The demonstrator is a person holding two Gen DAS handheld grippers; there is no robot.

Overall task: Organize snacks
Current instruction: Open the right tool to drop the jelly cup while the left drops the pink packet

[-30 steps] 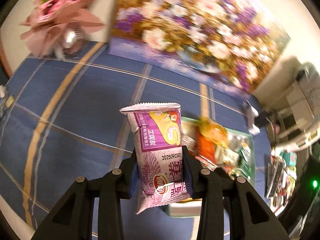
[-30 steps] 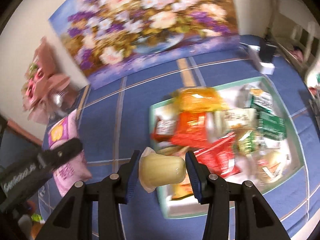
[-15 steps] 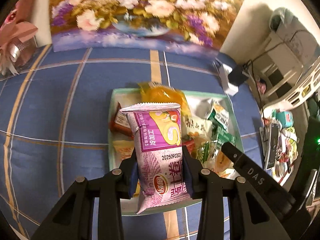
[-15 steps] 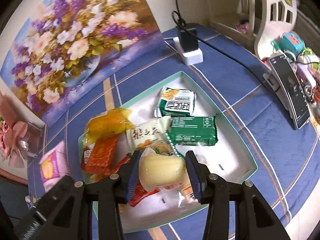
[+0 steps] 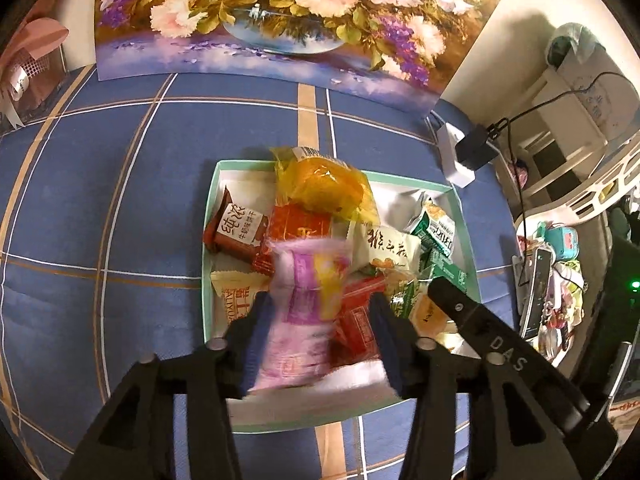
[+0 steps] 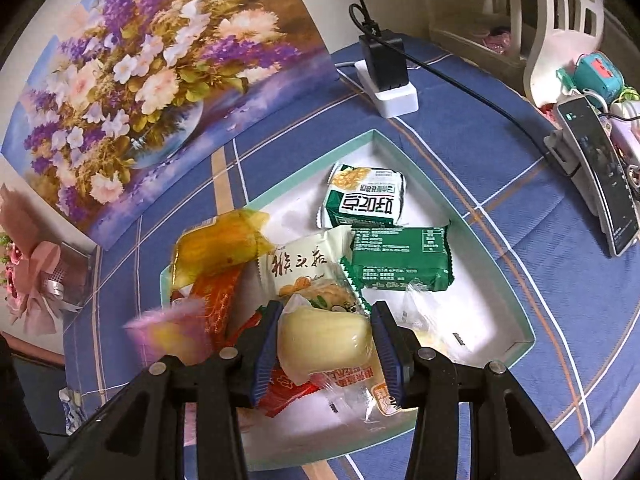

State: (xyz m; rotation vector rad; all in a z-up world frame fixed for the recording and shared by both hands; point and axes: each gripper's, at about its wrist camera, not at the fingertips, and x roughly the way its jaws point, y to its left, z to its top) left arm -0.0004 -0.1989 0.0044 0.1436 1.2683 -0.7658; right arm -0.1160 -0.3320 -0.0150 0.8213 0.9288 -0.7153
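Now placing step: left gripper (image 5: 318, 334) jaws spread, blurred purple snack packet (image 5: 304, 316) loose between them, lower centre, over mint-rimmed tray (image 5: 210, 216). Right gripper (image 6: 326, 344) clamps pale yellow wrapped cake (image 6: 324, 342) above tray. Next, likely: release cake there.

Home interior, lived-in room. Blue plaid tablecloth (image 6: 500, 160) covers the surface. At 12 o'clock a floral still-life painting (image 5: 280, 12) leans against a cream wall. Pink wrapped bouquet (image 6: 32, 284) at 9 o'clock. At 2 o'clock, white power strip (image 6: 394, 94) with black charger (image 6: 384, 64); white shelving (image 5: 576, 160), phone (image 6: 600, 168) and a teal toy (image 6: 596, 74) at 3 o'clock.
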